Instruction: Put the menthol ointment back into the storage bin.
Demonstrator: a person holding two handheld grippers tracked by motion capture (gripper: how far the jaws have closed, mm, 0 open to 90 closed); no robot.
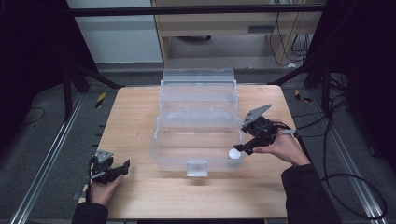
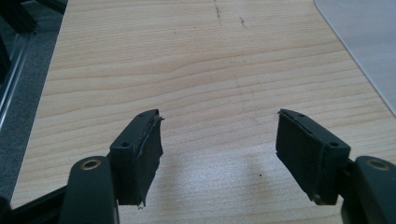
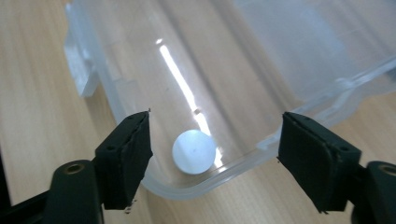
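A clear plastic box [image 1: 156, 149] stands open in the middle of the wooden table [image 1: 135, 121], its lid [image 1: 198, 84] tipped back. A small white round object [image 1: 234, 154] sits inside the box's front right corner. My right gripper [image 1: 239, 149] hovers just above that corner, open, and its pads touch nothing. In the right gripper view the white object [image 3: 193, 152] lies below and between the jaws of the right gripper [image 3: 215, 119], inside the curved box rim [image 3: 243, 158]. My left gripper [image 1: 125, 164] rests low at the table's front left, open. The left gripper [image 2: 219, 116] has bare wood between its fingers.
The box's latch tab [image 1: 196, 168] juts out at the middle of its front wall. Metal rails [image 1: 51, 154] run along the floor to the left of the table, and cables [image 1: 345, 177] trail on the floor at the right.
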